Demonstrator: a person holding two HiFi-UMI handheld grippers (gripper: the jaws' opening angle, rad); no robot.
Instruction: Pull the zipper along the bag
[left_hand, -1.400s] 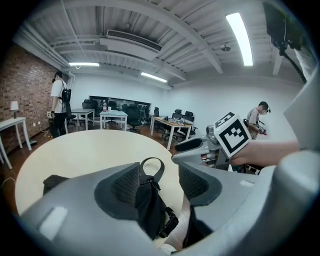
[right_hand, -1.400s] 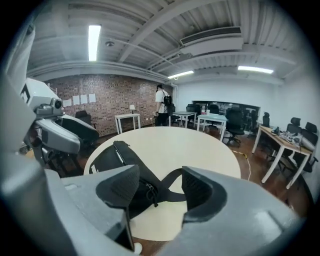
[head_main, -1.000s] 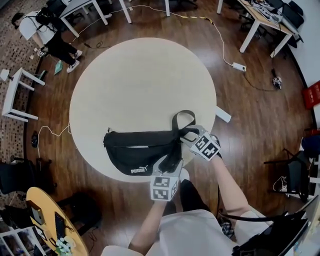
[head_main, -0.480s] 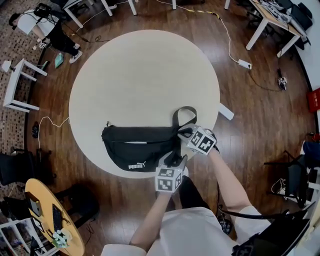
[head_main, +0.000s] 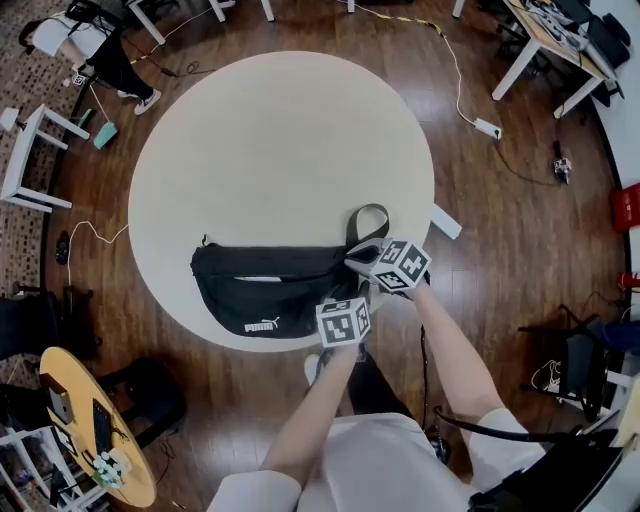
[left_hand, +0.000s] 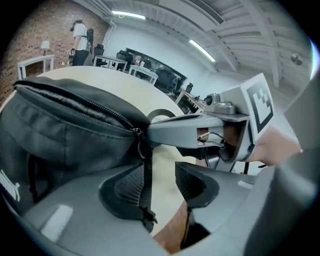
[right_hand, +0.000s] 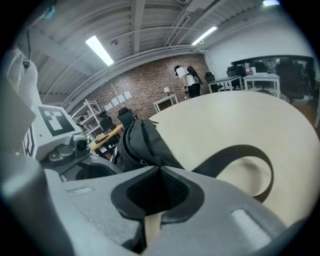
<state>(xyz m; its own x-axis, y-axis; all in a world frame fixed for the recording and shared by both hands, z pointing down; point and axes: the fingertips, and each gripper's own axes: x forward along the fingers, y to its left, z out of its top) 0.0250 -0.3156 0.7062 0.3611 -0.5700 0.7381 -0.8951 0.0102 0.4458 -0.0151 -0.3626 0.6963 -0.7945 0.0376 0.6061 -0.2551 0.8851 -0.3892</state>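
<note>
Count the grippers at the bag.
2. Left gripper, jaws apart, just closing round the zipper pull, at the bag's right end; right gripper shut on that end. None hidden.

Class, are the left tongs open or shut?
Open, having just been closing: the left tongs show a gap between their pads, with the zipper pull hanging between them.

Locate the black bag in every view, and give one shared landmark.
Head view: the black bag lies at the near edge of the round table, below centre.
Left gripper view: it fills the left side.
Right gripper view: left of centre, just above the jaws.
Shared landmark: the round table.
</note>
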